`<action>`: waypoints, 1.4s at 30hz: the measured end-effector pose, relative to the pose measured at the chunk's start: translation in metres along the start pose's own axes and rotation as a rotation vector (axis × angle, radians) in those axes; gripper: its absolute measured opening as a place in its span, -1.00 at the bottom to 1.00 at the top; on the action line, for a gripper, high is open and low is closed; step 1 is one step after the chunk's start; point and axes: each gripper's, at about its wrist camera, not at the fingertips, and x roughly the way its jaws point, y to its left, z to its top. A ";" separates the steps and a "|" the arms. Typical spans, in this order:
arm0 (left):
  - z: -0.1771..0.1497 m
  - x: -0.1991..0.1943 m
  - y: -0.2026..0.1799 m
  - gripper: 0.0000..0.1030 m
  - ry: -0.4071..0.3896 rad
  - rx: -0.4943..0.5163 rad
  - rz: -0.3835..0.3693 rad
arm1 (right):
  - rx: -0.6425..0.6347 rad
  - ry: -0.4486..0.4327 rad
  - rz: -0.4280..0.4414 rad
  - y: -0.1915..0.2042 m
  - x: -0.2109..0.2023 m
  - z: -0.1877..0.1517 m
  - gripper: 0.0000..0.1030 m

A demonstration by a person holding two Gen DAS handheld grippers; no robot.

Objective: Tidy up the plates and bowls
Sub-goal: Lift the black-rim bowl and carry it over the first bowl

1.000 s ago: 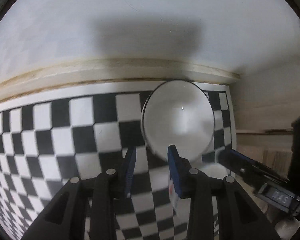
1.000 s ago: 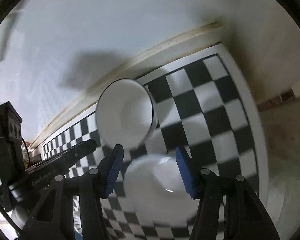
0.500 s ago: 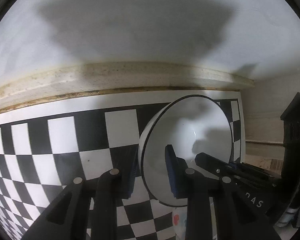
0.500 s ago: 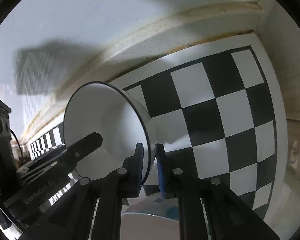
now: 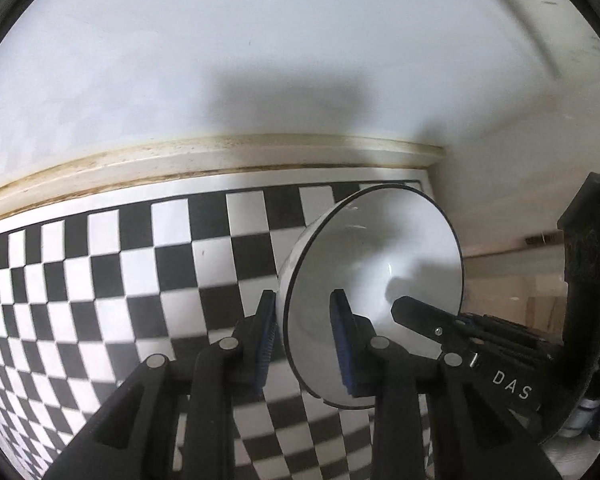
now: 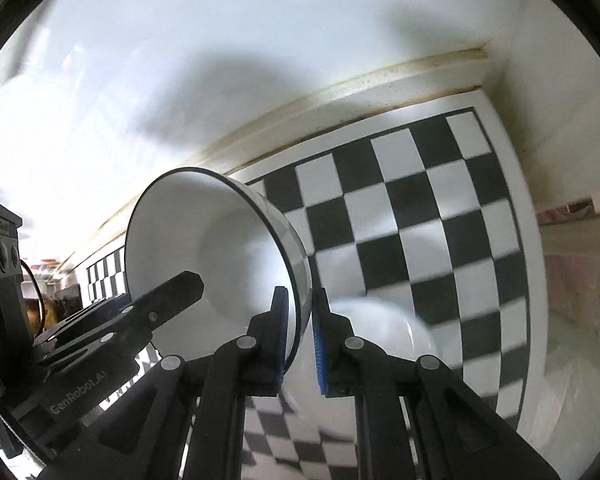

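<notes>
Pointing steeply down, both grippers pinch one bowl's rim.

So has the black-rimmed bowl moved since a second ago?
Yes. The black-rimmed bowl, flat on the checkered cloth then, is now tipped and lifted off it, nearer the cloth's right edge, gripped by both grippers.

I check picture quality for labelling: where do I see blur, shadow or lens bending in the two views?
Left wrist view: a soft shadow on the wall; the checkered mat bends strongly; the bowl is sharp. Right wrist view: the second white dish below and the mat's right edge are motion-blurred; a large shadow crosses the wall.
</notes>
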 end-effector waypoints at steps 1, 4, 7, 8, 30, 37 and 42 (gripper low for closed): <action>-0.007 -0.008 -0.001 -0.53 -0.005 0.005 -0.004 | -0.005 -0.007 0.000 0.004 -0.005 -0.006 -0.75; -0.027 -0.030 -0.005 -0.53 -0.014 0.021 -0.012 | -0.013 -0.024 0.004 0.012 -0.025 -0.034 -0.75; -0.051 -0.049 -0.006 -0.53 -0.015 0.038 -0.026 | -0.019 -0.040 0.010 0.018 -0.042 -0.066 -0.75; -0.058 -0.053 -0.007 -0.53 -0.015 0.041 -0.028 | -0.019 -0.044 0.013 0.020 -0.045 -0.072 -0.75; -0.232 -0.048 0.026 -0.53 0.152 0.091 0.025 | 0.015 0.063 0.015 0.016 -0.015 -0.296 -0.75; -0.252 -0.013 0.026 -0.53 0.238 0.115 0.066 | 0.037 0.124 -0.024 0.003 0.016 -0.322 -0.75; -0.260 0.001 0.026 -0.53 0.282 0.130 0.094 | 0.034 0.156 -0.047 -0.004 0.031 -0.332 -0.75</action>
